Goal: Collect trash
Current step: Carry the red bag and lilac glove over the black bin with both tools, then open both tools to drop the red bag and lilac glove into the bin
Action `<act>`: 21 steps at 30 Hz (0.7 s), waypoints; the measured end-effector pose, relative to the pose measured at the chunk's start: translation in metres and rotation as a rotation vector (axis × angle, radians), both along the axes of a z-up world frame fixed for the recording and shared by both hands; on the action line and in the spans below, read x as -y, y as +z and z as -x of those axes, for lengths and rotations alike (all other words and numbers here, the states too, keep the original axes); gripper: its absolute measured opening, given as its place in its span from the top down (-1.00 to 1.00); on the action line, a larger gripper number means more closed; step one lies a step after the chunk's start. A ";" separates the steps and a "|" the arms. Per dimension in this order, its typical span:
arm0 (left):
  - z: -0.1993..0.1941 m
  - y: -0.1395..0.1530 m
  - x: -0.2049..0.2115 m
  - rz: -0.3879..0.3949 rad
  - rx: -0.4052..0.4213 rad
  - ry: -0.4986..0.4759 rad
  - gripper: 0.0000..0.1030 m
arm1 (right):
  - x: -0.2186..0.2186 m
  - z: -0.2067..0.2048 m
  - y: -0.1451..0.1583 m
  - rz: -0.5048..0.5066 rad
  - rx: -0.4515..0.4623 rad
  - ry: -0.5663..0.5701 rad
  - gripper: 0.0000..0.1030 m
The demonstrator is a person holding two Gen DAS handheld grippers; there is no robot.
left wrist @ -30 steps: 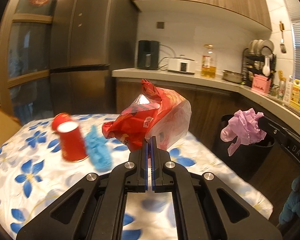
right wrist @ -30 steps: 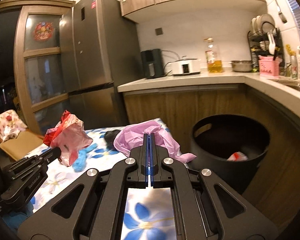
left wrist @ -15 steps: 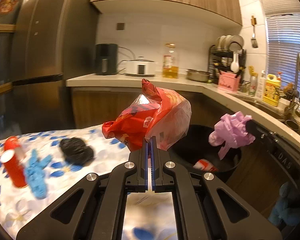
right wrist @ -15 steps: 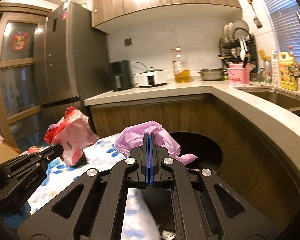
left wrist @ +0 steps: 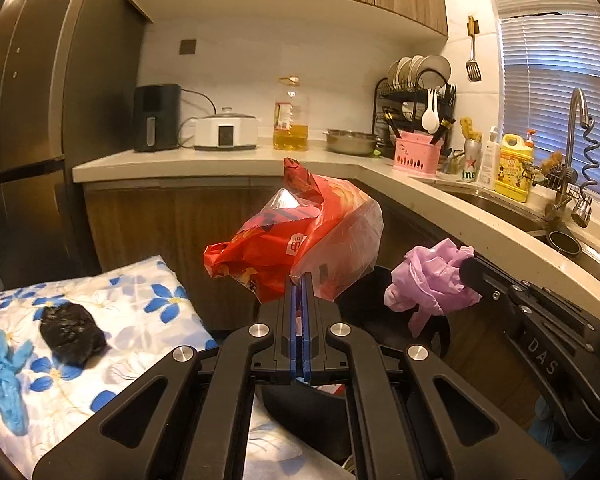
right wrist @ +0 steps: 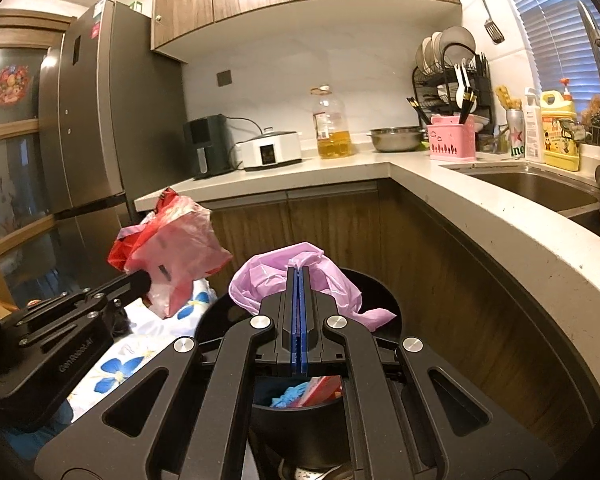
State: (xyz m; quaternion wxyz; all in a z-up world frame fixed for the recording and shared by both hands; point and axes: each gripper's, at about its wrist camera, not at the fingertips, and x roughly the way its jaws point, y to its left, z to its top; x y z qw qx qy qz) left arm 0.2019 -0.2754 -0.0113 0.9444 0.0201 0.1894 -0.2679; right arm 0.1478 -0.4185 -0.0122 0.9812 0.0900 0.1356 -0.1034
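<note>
My left gripper (left wrist: 299,280) is shut on a crumpled red and clear plastic bag (left wrist: 296,236), held in the air by the table corner; it also shows in the right wrist view (right wrist: 172,248). My right gripper (right wrist: 299,274) is shut on a crumpled pink plastic bag (right wrist: 268,284), held over the black trash bin (right wrist: 384,300). The pink bag (left wrist: 432,280) shows right of the red bag in the left wrist view. The bin holds some blue and red trash (right wrist: 304,394).
The floral-cloth table (left wrist: 140,312) at left carries a black crumpled bag (left wrist: 70,334) and a blue glove (left wrist: 8,376). A curved counter (right wrist: 500,224) with a sink (right wrist: 532,186) runs behind and right of the bin. A fridge (right wrist: 84,120) stands at left.
Both grippers have swung right from the table toward the bin, each still holding its bag. The red cup has almost left the left view; the bin now lies under the right gripper.
</note>
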 end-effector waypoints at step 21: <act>-0.025 -0.024 0.023 -0.043 -0.062 -0.051 0.94 | 0.014 -0.027 -0.012 -0.016 -0.050 -0.011 0.97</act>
